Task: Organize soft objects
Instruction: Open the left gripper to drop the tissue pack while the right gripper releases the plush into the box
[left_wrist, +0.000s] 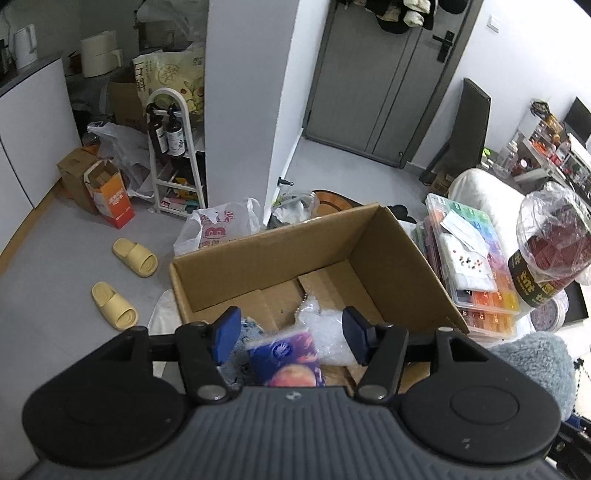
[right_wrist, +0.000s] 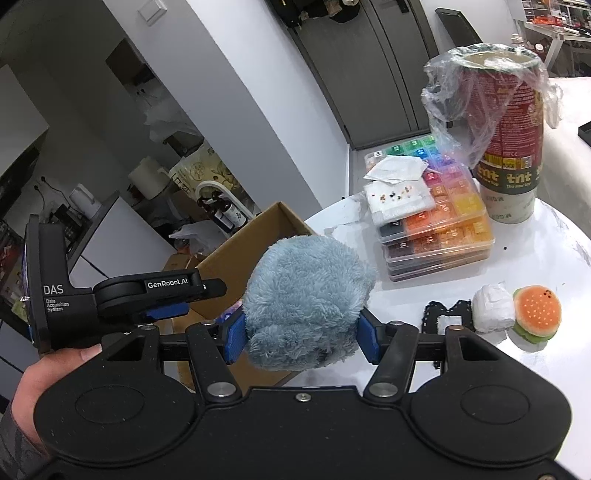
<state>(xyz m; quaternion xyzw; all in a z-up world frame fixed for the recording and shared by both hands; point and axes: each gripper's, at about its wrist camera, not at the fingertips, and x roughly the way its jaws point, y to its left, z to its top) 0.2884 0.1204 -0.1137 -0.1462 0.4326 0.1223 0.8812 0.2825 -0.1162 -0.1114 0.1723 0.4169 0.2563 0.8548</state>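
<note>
My right gripper (right_wrist: 301, 338) is shut on a fluffy blue plush toy (right_wrist: 306, 295), held above the white table's edge beside the open cardboard box (right_wrist: 236, 258). The plush also shows at the lower right of the left wrist view (left_wrist: 535, 365). My left gripper (left_wrist: 290, 334) is open and empty above the box (left_wrist: 258, 266). In the box lie a purple tissue pack (left_wrist: 288, 360), a clear plastic bag (left_wrist: 328, 332) and a blue patterned cloth (left_wrist: 251, 328). A burger plush (right_wrist: 537, 314), a white wrapped bundle (right_wrist: 493, 306) and a black lace piece (right_wrist: 447, 317) lie on the table.
A stack of colourful bead boxes (right_wrist: 436, 225) and a tall red can under plastic wrap (right_wrist: 506, 136) stand on the white table (right_wrist: 535, 236). On the floor are yellow slippers (left_wrist: 135, 256), plastic bags (left_wrist: 218, 229) and a white shelf rack (left_wrist: 177, 155).
</note>
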